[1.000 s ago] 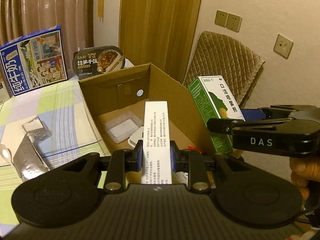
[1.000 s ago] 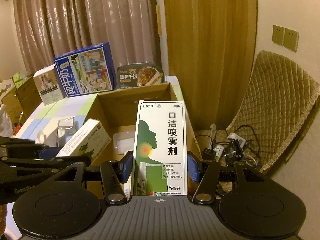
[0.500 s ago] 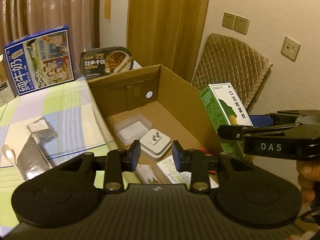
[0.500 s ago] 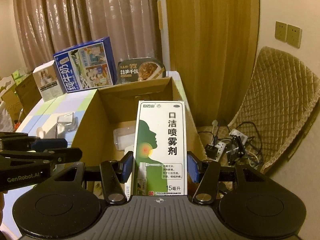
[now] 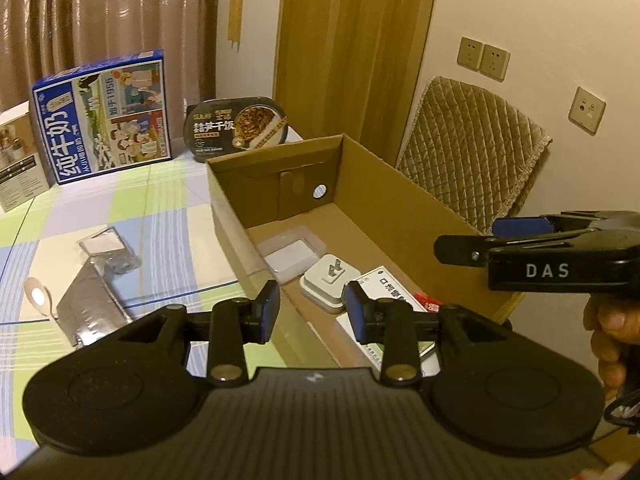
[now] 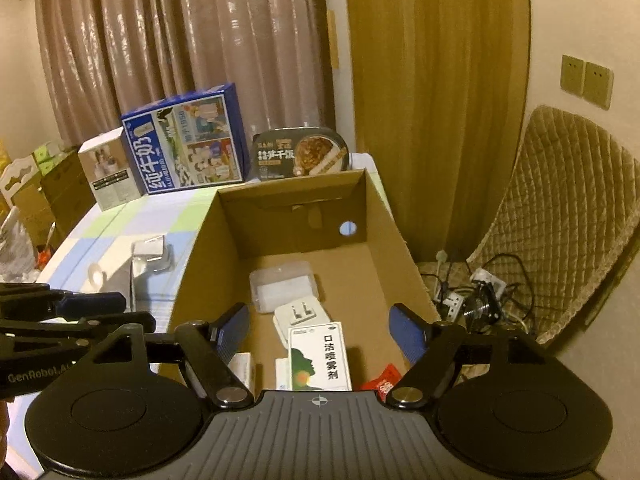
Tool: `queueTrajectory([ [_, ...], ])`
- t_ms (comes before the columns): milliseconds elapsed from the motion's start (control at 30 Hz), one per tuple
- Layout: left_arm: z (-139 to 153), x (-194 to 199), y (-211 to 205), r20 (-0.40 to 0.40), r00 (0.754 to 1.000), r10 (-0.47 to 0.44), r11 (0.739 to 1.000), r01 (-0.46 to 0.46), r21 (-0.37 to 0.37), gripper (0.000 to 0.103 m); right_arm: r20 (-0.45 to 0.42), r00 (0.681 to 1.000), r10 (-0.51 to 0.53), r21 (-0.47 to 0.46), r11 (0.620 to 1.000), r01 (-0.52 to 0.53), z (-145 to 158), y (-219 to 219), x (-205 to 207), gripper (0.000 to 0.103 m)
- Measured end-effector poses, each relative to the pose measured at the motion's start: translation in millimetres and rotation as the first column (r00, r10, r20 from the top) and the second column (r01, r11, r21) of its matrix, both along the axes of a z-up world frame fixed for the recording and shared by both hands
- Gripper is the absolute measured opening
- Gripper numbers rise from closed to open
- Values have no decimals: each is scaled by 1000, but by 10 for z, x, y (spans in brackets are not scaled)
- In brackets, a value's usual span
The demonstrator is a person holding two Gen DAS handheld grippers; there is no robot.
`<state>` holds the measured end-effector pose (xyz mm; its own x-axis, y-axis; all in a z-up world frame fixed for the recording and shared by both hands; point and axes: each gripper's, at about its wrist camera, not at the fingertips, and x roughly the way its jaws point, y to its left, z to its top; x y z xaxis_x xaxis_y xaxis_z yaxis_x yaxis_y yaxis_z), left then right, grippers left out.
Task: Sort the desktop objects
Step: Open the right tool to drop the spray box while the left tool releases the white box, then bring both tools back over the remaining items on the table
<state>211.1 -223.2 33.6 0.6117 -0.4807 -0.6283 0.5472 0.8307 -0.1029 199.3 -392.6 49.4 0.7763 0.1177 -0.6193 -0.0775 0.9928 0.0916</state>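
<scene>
Jaws of the right gripper (image 6: 320, 332) have just spread, empty; the green spray box (image 6: 320, 358) lies flat in the carton (image 6: 384, 216), long axis toward its far wall.

Right gripper (image 6: 320, 332) jaws just opened wide, nothing between; left gripper (image 5: 313, 312) jaws parting, empty.
</scene>
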Motion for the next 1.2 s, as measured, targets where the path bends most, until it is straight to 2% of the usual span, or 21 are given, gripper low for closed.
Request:
queueTrajectory([
  [333,185,-72,362,15,999,44,999,-44,-12,34,37,998,48,-23,999,-48,257,322,-132,75],
  [533,213,-131,784,40,994,102,995,-102,10,43,77,990,115,-5,993,-115,439,648,-211,78],
  [600,175,-152,986,49,989,138,990,-140,35,55,92,986,142,4,990,-142,476,779,-237,81],
  [767,-34,-192,1568,34,972,232,968,-235,90,60,115,971,211,49,975,-218,495,1151,-245,89],
  [900,-231,-225,1954,9,957,289,949,-287,131,65,103,958,266,83,958,-275,397,1450,-207,90],
  [1033,-414,-233,2197,-22,947,320,938,-313,148,67,54,949,311,135,939,-315,153,1703,-133,90],
  [1200,-595,-176,2282,-66,950,304,948,-295,123,67,-34,935,353,158,926,-344,-284,1961,69,90],
])
